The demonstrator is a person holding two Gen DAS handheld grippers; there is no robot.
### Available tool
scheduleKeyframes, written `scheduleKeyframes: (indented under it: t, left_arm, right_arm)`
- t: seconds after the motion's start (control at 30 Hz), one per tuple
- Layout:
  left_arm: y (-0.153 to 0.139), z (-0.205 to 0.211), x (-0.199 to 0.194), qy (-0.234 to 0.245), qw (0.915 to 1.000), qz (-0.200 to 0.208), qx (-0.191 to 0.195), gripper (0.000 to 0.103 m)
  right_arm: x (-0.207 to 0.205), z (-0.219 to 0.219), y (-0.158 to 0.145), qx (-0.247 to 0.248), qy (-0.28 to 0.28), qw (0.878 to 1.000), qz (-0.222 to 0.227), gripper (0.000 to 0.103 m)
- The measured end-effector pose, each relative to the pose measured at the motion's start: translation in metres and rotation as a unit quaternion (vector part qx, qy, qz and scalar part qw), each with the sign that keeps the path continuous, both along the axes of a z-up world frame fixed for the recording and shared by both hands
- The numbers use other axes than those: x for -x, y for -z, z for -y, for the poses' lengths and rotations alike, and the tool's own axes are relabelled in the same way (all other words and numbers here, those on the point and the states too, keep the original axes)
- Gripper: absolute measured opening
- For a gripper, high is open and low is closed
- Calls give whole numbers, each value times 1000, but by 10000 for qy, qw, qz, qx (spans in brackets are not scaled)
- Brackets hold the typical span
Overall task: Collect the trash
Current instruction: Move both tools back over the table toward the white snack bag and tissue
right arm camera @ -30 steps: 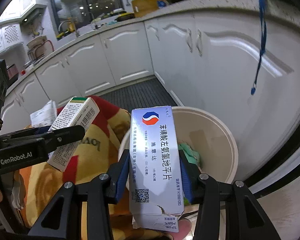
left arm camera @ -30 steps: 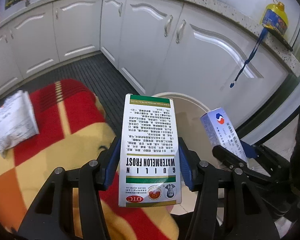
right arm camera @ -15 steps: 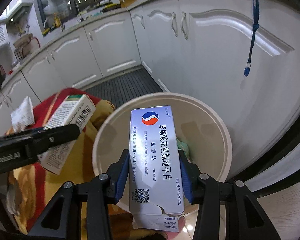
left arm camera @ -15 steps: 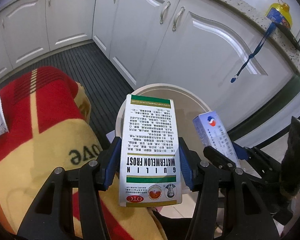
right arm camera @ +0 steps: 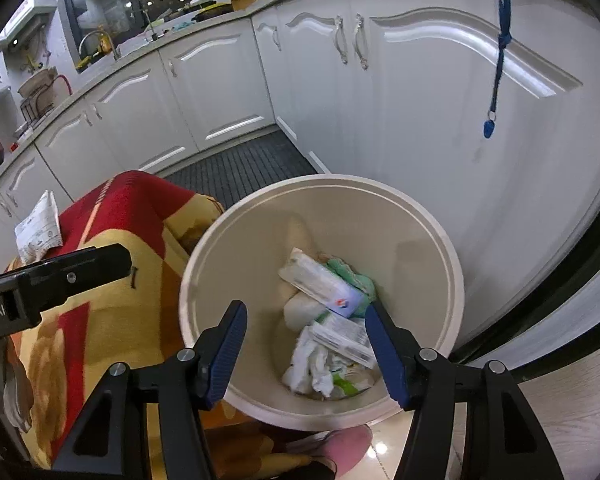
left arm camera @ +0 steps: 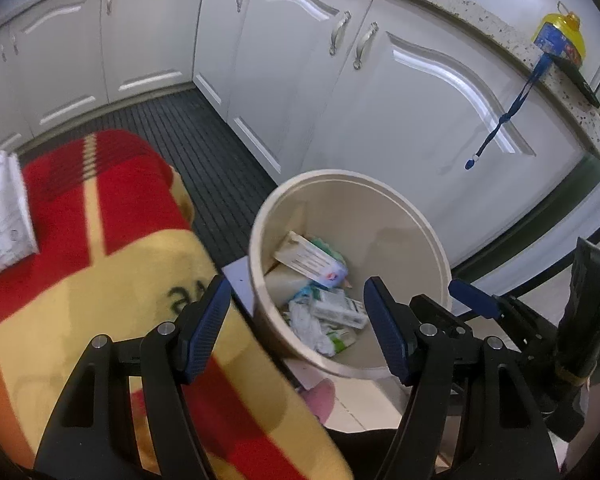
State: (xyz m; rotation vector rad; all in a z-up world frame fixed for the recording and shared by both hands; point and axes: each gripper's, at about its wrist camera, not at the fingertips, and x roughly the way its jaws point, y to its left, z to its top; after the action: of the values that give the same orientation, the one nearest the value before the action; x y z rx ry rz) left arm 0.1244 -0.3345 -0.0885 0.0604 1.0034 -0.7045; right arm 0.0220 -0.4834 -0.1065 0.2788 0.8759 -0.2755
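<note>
A cream waste bin (left arm camera: 380, 184) (right arm camera: 320, 180) stands on the floor below both grippers. Inside it lie a white medicine box with a blue end (left arm camera: 312, 258) (right arm camera: 324, 284), a second white box (left arm camera: 336, 310) (right arm camera: 344, 338), crumpled tissue and green wrappers. My left gripper (left arm camera: 296, 284) hangs over the bin's near rim, jaws opening, nothing between them. My right gripper (right arm camera: 305, 308) is above the bin's mouth, jaws also opening and empty. A white printed packet (left arm camera: 0, 208) (right arm camera: 38, 228) lies on the red and yellow blanket (left arm camera: 100, 280) (right arm camera: 112, 300) to the left.
White kitchen cabinets (left arm camera: 420, 100) curve close behind the bin. A blue lanyard (right arm camera: 496, 60) hangs from the counter. A dark ribbed mat (left arm camera: 204, 152) covers the floor at the back. A pink slipper toe (left arm camera: 320, 400) shows beside the bin's base.
Both grippers have widened and let go of their medicine boxes, which now lie in the bin. The right gripper came a little lower over the bin.
</note>
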Motion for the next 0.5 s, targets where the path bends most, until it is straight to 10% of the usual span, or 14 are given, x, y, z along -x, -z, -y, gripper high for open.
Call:
scheduleKeyframes:
  t: [0.5]
  left_arm:
    - [-22, -76, 9, -589, 9964, 583, -159, 68]
  right_arm:
    - [-14, -57, -24, -140, -517, 9980, 324, 68]
